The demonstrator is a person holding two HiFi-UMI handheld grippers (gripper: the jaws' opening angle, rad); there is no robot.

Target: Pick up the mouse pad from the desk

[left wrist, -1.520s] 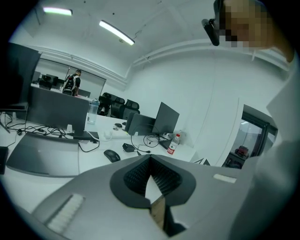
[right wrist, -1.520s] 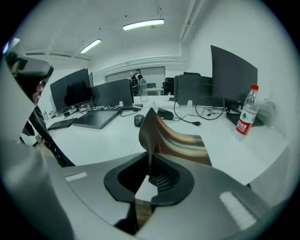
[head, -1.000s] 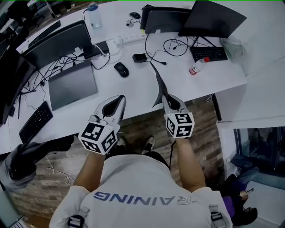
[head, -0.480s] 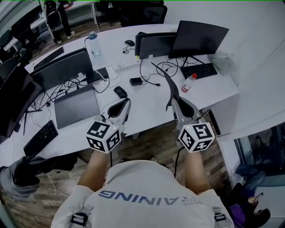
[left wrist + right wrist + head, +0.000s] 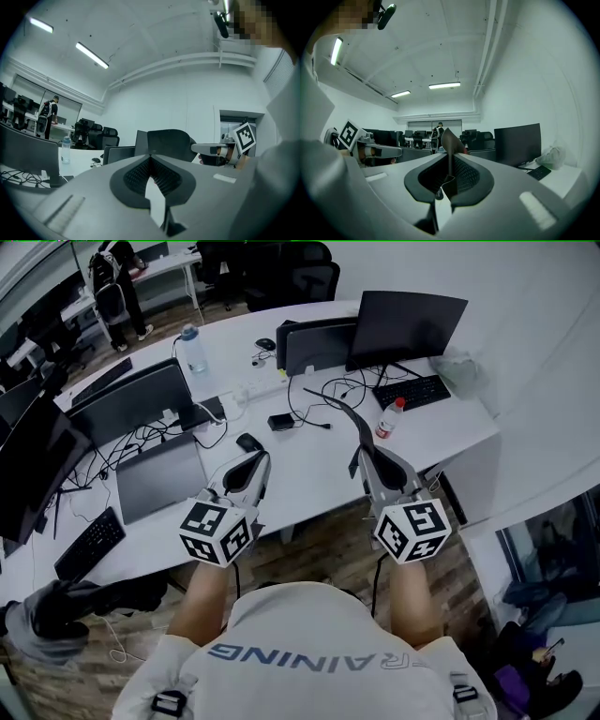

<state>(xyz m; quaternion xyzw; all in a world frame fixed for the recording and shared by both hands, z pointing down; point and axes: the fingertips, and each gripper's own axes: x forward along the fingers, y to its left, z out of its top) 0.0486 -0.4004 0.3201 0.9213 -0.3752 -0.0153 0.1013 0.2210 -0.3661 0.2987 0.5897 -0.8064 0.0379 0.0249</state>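
The mouse pad (image 5: 339, 412) is a thin dark sheet, seen edge-on and curving away over the white desk (image 5: 309, 470). My right gripper (image 5: 367, 454) is shut on its near edge and holds it in the air, clear of the desk. In the right gripper view the mouse pad (image 5: 450, 139) stands upright between the pads of the right gripper (image 5: 449, 161). My left gripper (image 5: 255, 463) hovers level beside it over the desk's front edge. Seen in its own view, the left gripper (image 5: 150, 160) is shut with nothing in it.
On the desk lie a black mouse (image 5: 248, 442), a closed laptop (image 5: 161, 474), a power brick (image 5: 279, 421) with loose cables, a red-capped bottle (image 5: 384, 418) and keyboards (image 5: 412, 390). Monitors (image 5: 403, 324) stand behind. A person (image 5: 112, 292) stands far back.
Both grippers have risen from the desk's front edge. The right one carried the mouse pad up with it, and the pad now hangs higher over the desk.
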